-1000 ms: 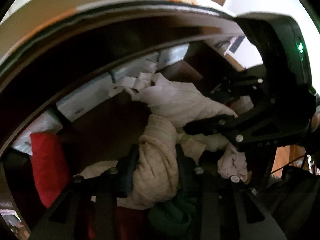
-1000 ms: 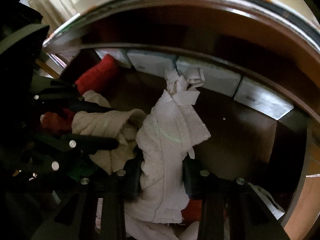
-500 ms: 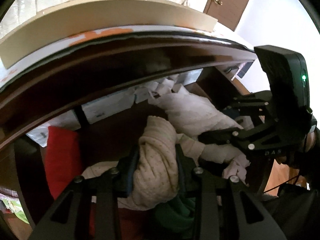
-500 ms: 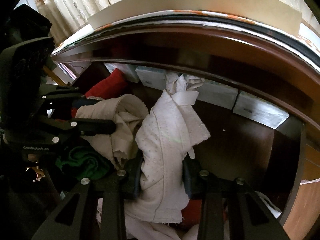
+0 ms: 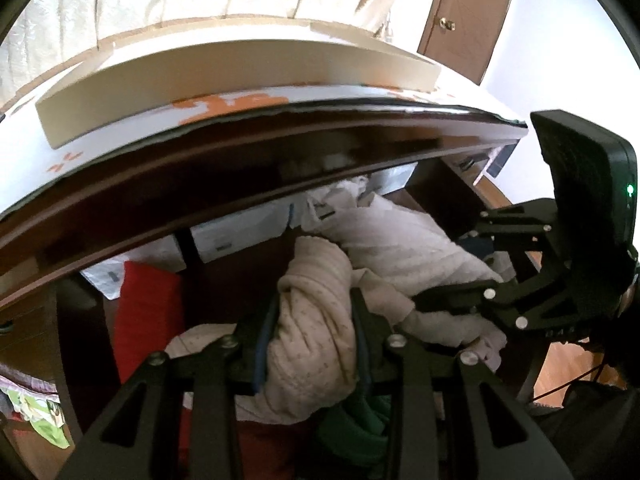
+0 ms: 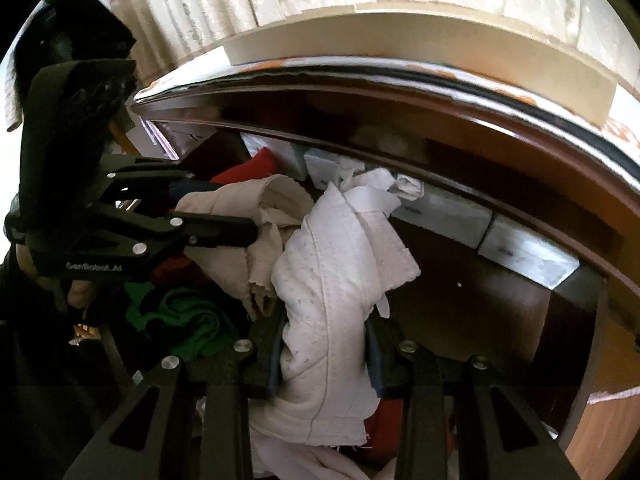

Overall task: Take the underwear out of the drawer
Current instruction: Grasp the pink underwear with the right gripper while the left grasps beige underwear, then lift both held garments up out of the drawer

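Note:
My left gripper (image 5: 312, 344) is shut on a beige dotted piece of underwear (image 5: 316, 320), held above the open dark wooden drawer (image 5: 144, 352). My right gripper (image 6: 326, 356) is shut on a white dotted piece of underwear (image 6: 332, 272) over the same drawer (image 6: 500, 304). In the left wrist view the right gripper (image 5: 444, 304) shows at the right with the white piece (image 5: 400, 248). In the right wrist view the left gripper (image 6: 224, 216) shows at the left with the beige piece (image 6: 248, 220).
A red garment (image 5: 140, 312) and a green one (image 6: 188, 320) lie in the drawer. Pale boxes (image 6: 520, 256) line its back wall. The dark cabinet top edge (image 5: 240, 168) overhangs, with a cream board (image 5: 240, 72) on it. A brown door (image 5: 464, 12) stands at the far right.
Both grippers have pulled back and up out of the drawer with their garments; the cabinet top, curtain and door have come into view.

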A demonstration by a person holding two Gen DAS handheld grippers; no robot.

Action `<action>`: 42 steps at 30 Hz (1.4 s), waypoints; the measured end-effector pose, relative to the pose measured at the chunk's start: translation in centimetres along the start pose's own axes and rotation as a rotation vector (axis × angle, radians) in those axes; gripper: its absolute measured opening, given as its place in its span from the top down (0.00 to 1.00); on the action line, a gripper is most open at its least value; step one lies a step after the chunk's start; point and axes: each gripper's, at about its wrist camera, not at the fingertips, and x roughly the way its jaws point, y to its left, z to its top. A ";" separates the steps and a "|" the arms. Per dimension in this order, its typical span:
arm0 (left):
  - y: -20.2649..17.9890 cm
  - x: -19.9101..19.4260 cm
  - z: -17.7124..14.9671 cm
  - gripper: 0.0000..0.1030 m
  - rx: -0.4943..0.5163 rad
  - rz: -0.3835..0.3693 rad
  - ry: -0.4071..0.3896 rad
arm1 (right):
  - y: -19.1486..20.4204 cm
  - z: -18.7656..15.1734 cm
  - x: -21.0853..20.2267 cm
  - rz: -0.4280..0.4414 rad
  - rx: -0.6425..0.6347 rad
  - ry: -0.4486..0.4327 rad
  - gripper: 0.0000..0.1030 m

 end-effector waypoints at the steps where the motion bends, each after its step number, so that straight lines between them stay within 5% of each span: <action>1: 0.1 -0.3 -0.1 0.68 -0.002 0.001 -0.004 | 0.1 0.0 -0.1 -0.003 -0.006 -0.005 0.66; 42: -0.6 -4.7 -1.7 0.68 0.026 0.047 -0.259 | 2.7 -1.5 -4.5 -0.036 -0.164 -0.338 0.66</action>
